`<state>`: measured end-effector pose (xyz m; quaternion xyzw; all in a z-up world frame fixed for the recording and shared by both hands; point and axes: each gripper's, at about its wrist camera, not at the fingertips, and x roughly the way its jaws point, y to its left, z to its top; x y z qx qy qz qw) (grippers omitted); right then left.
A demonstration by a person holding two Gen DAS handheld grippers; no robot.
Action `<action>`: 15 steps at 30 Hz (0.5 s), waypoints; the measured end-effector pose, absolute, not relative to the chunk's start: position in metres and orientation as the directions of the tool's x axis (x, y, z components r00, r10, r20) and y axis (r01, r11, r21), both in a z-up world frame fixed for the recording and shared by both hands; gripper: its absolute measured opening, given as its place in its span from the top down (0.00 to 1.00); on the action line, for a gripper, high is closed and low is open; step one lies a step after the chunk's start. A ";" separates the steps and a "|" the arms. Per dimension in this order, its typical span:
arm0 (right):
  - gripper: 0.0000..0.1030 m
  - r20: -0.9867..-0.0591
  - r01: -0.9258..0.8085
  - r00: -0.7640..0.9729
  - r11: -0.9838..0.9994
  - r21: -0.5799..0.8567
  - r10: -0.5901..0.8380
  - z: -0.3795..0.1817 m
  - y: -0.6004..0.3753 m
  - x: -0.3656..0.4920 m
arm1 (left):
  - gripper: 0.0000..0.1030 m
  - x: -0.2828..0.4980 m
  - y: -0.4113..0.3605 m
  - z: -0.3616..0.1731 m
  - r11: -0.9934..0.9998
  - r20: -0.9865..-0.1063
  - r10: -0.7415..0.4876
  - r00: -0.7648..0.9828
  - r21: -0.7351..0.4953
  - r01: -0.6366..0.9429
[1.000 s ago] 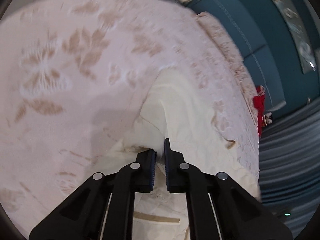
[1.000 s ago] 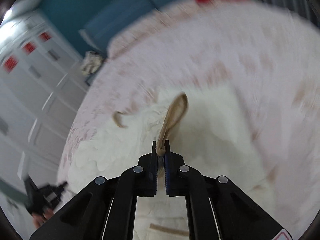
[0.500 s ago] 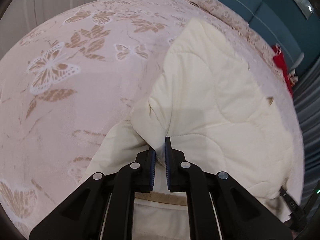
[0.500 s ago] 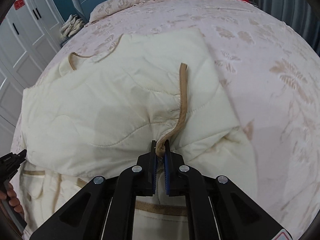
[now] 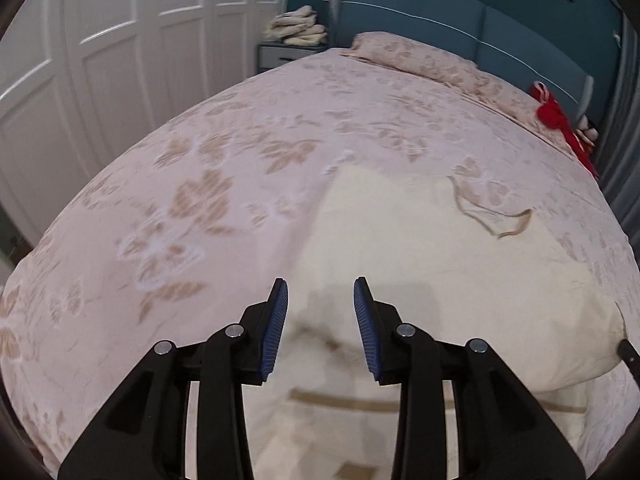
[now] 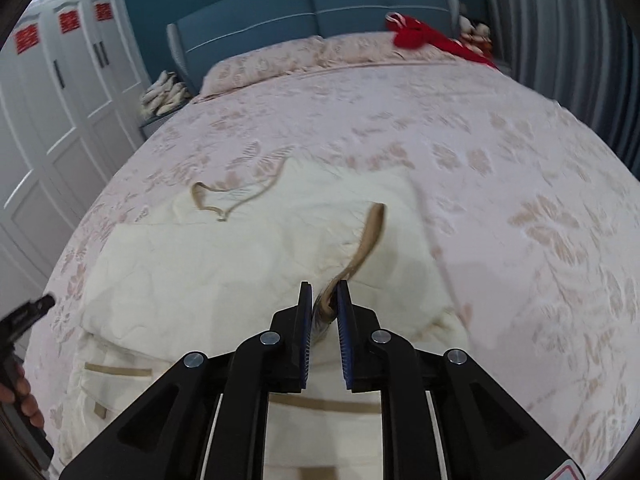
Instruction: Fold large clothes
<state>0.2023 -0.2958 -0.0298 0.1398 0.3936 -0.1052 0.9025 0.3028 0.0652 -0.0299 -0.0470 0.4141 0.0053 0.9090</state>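
A cream quilted garment (image 5: 420, 248) with tan trim lies folded over on the pink floral bedspread (image 5: 200, 184). It also shows in the right wrist view (image 6: 224, 264). My left gripper (image 5: 321, 296) is open and empty above the garment's near left part. My right gripper (image 6: 324, 296) has its jaws slightly parted with the tan trim strip (image 6: 368, 236) still lying between them. The left gripper's edge (image 6: 24, 312) shows at the far left of the right wrist view.
White wardrobe doors (image 5: 100, 48) stand left of the bed. A nightstand with folded cloths (image 5: 296, 28) is at the back. Pillows (image 5: 432, 64) lie by the blue headboard (image 5: 480, 20). A red item (image 5: 560, 120) lies at the bed's back right, by grey curtains (image 6: 560, 40).
Both grippers carried the garment's edge over and laid it down. The left gripper opened and let go, then drew back. The right gripper's jaws parted a little.
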 end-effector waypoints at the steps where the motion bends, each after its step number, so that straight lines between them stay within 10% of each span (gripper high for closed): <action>1: 0.86 -0.742 0.285 0.666 0.947 0.149 -0.083 -0.031 -0.288 0.209 | 0.68 0.311 0.054 -0.037 0.998 -0.765 -0.018 0.644 -0.050 -0.031; 9: 0.86 -0.645 0.297 0.747 0.949 0.111 -0.158 0.012 -0.284 0.188 | 0.68 0.334 0.033 -0.102 1.000 -0.850 0.024 0.526 0.011 -0.028; 15: 0.87 -0.808 0.229 0.583 0.972 0.060 -0.087 -0.062 -0.272 0.226 | 0.68 0.330 0.026 -0.114 0.998 -0.840 0.064 0.539 0.060 -0.025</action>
